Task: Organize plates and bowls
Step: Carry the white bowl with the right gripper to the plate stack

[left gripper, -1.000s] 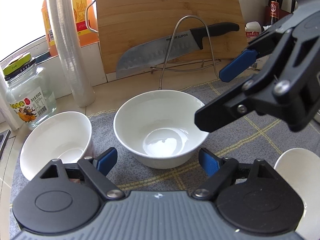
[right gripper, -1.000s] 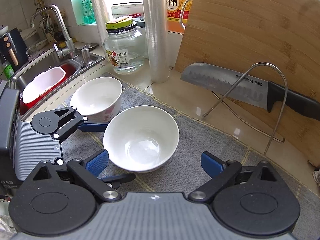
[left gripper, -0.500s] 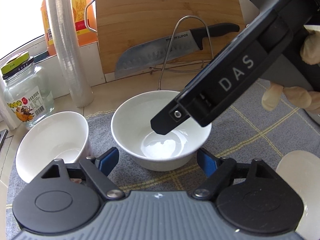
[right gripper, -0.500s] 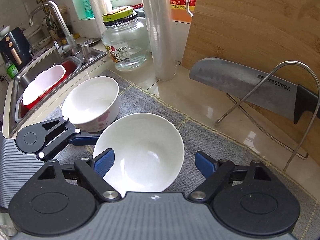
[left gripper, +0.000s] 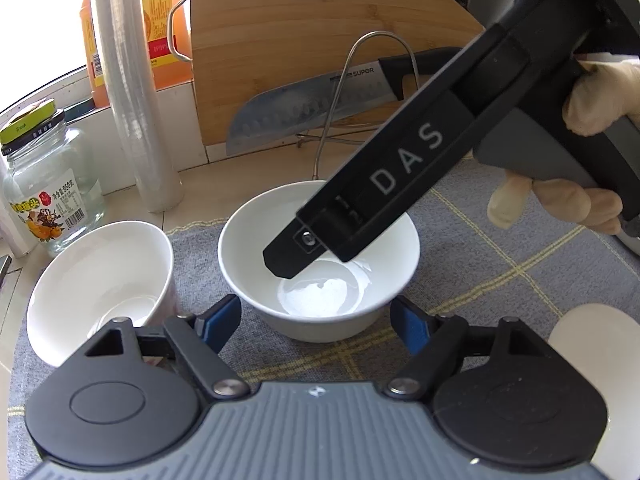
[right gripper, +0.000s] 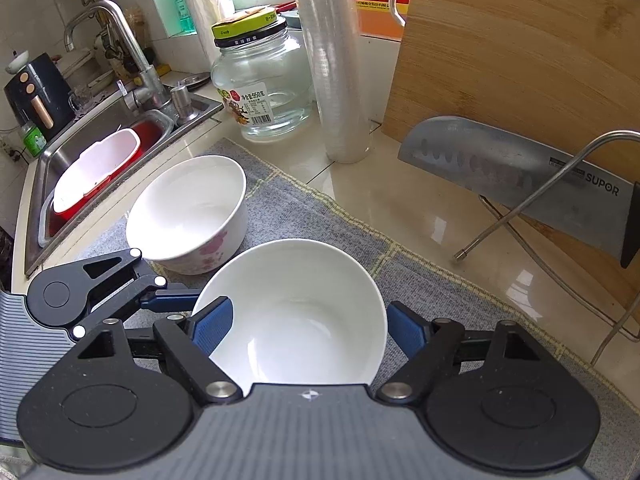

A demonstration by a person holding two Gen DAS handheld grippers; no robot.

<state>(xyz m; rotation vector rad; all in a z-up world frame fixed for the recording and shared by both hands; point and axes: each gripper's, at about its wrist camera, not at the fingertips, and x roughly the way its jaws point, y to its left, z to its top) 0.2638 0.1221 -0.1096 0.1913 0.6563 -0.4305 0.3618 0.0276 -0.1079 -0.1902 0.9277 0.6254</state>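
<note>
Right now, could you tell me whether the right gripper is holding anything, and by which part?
Nothing clearly held yet. The jaws of the right gripper are closing with the plain white bowl between them, at its rim; contact cannot be told.

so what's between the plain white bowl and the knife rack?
Right wrist view: only grey mat edge, then bare counter, between plain white bowl and knife rack.

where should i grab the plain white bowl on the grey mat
By its thin rim, from above, on the side away from the floral bowl. The plain white bowl sits upright and open on the grey mat, so the rim is exposed. The right gripper is closing with the bowl between its jaws.
</note>
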